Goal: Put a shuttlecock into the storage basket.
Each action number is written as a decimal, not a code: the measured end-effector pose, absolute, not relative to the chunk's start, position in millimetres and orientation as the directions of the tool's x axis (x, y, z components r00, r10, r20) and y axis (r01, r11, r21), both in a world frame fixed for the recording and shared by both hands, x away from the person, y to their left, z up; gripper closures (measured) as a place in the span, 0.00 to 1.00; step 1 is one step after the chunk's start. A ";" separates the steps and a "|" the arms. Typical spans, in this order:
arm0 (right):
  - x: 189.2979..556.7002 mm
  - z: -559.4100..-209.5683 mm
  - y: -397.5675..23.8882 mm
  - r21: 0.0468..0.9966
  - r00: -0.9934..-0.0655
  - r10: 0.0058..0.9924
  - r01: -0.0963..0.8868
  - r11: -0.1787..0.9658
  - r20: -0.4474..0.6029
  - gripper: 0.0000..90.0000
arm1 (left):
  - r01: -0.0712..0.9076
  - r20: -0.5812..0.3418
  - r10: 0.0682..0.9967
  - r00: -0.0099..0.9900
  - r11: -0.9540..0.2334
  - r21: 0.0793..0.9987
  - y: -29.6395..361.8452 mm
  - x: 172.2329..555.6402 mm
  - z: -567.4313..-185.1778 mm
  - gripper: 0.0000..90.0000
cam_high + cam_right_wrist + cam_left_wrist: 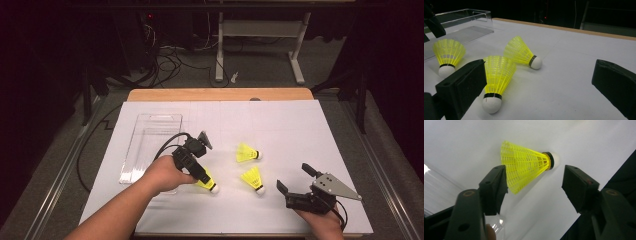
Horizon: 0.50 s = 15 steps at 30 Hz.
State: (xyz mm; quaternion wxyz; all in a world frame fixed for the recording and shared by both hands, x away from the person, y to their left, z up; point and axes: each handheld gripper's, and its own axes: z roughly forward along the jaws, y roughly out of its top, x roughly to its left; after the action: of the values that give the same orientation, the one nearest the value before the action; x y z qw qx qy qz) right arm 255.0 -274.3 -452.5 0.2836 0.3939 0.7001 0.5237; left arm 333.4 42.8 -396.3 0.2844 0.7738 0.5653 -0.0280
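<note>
the white surface (pixel 300 130) is carrying everything, lying across a wooden top whose edge is showing at the far side. on its left part a clear plastic tray (pixel 150 145) is sitting, long side running away from the person. the left gripper (pixel 206 181) is reaching down just to the right of the tray's near end, the person's left hand (pixel 165 175) wrapping its body; in the left gripper view its jaws are standing partly apart on either side of a yellow shuttlecock (pixel 526 165), one pad just beside the mesh skirt and the other clear of the white cork, so nothing is being gripped. the right gripper (pixel 295 177) is resting near the front right edge of the surface, its jaws spread wide and holding nothing, pointing toward the middle. the shuttlecock under the left gripper is lying on its side with the cork pointing toward the person. a second shuttlecock (pixel 253 180) is lying near it to the right, and a third shuttlecock (pixel 247 153) is lying just beyond that one.
</note>
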 end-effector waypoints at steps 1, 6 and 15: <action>255.1 -452.5 -274.4 0.957 -0.528 0.849 0.255 0.141 0.016 0.00 | 0.890 -0.363 0.859 0.361 -0.201 0.409 42.7 333.5 -397.5 0.48; 255.1 -452.4 -274.5 0.957 -0.528 0.849 0.254 0.141 0.015 0.00 | 0.896 -0.349 0.867 0.356 -0.211 0.392 42.5 335.2 -406.0 0.53; 255.2 -452.6 -274.4 0.956 -0.528 0.849 0.255 0.144 0.013 0.00 | 0.897 -0.357 0.857 0.372 -0.233 0.375 43.4 333.9 -415.0 0.66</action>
State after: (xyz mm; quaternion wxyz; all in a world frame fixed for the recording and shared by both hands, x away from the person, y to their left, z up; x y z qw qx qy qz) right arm 255.2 -274.4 -452.6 0.2843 0.3941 0.7007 0.5224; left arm 333.9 43.4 -415.0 0.2659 0.7844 0.5591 -0.0379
